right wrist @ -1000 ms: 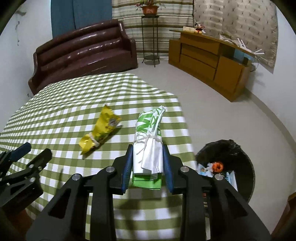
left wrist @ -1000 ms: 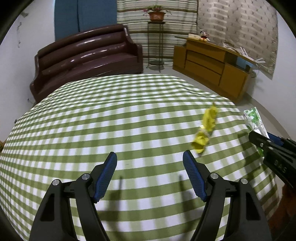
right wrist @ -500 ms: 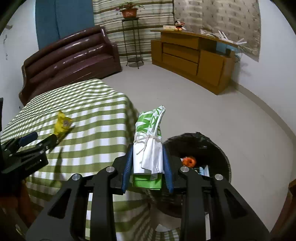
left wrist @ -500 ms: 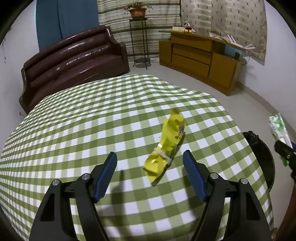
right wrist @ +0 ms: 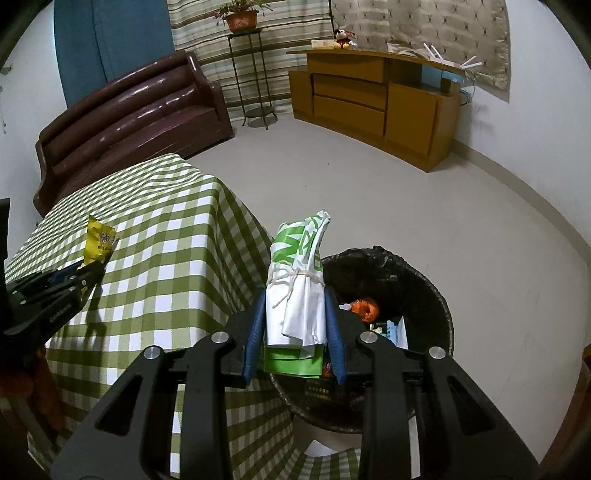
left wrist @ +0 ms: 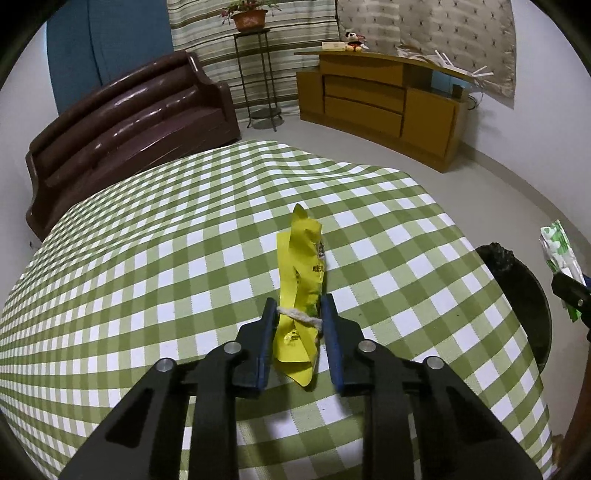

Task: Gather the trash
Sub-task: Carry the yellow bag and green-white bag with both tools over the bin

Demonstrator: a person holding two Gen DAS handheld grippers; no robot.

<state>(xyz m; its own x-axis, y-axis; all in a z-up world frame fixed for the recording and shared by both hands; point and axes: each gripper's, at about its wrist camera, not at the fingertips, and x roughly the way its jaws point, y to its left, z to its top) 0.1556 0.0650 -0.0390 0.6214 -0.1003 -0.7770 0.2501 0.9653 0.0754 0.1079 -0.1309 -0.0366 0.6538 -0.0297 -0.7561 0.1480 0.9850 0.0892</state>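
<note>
Left tongs (left wrist: 298, 314) pinch a crinkled yellow wrapper (left wrist: 301, 280) tied with string, lying on the checked surface (left wrist: 147, 258). Right tongs (right wrist: 294, 300) grip a folded green-and-white bag (right wrist: 297, 291) above the black-lined bin (right wrist: 424, 295).

A brown sofa (left wrist: 125, 125) stands at ten o'clock, a potted plant (left wrist: 249, 16) on a metal stand (left wrist: 260, 74) at twelve, a wooden sideboard (left wrist: 384, 107) at two, past the green-checked tablecloth (left wrist: 147, 266).
</note>
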